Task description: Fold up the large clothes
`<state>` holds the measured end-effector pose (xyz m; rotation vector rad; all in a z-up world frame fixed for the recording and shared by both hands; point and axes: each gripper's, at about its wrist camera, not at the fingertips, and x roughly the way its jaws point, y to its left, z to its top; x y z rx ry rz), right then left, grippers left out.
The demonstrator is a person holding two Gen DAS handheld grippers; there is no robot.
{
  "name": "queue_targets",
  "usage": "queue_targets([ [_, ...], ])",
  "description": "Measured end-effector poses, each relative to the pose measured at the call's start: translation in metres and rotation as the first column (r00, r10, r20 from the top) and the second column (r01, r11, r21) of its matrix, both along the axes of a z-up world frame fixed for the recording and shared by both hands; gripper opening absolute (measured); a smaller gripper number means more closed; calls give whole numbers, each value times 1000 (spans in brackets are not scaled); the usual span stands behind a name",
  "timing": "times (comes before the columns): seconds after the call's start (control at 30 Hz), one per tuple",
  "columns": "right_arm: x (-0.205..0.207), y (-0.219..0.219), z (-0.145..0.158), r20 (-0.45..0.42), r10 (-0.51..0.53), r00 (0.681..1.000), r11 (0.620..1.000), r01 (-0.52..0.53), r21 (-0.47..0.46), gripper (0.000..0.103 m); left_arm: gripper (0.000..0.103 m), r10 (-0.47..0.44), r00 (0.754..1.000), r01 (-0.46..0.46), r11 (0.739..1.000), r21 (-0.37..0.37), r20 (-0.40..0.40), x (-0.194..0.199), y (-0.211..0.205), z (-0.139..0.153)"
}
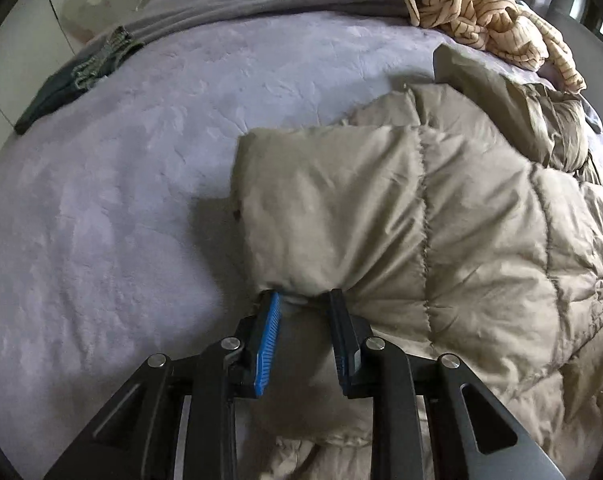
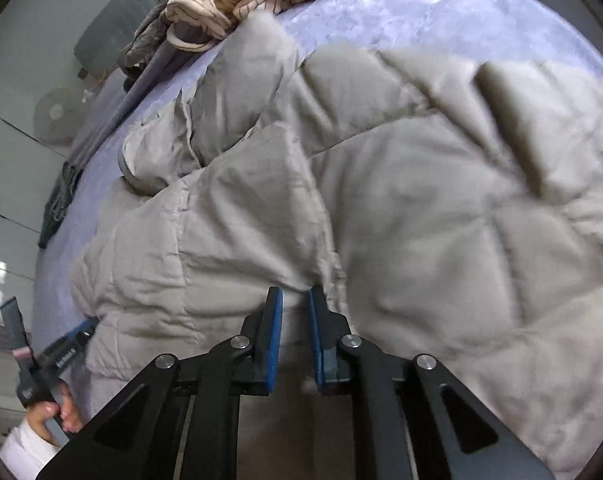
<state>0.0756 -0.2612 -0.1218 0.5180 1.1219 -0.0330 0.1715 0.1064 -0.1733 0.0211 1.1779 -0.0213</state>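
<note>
A large beige quilted down jacket (image 1: 441,216) lies spread on a lavender bed cover (image 1: 121,200). My left gripper (image 1: 303,294) is shut on the jacket's near edge, with puffy fabric pinched between the blue pads. In the right wrist view the jacket (image 2: 381,200) fills most of the frame. My right gripper (image 2: 295,290) is shut on a fold of its near edge. The left gripper (image 2: 81,330) shows at the lower left of that view, at the jacket's left edge, held by a hand.
A crumpled cream striped garment (image 1: 481,12) and a rolled grey blanket (image 1: 261,4) lie at the far side of the bed. A dark folded garment (image 1: 73,80) lies at the far left. A pale wall and floor run along the bed's left side.
</note>
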Motion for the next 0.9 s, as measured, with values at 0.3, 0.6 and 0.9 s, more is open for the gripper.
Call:
queue_targets([
  [0.3, -59, -48, 18, -44, -73, 996, 992, 77, 95, 45, 27, -52, 998, 50, 997, -52, -21, -26, -49, 35],
  [0.6, -79, -64, 15, -67, -102, 992, 976, 113, 185, 63, 102, -140, 990, 139, 989, -56, -8, -67, -137, 57],
  [0.9, -104, -122, 21, -33, -173, 984, 957, 176, 231, 88, 102, -216, 973, 206, 970, -125, -75, -73, -199, 55],
])
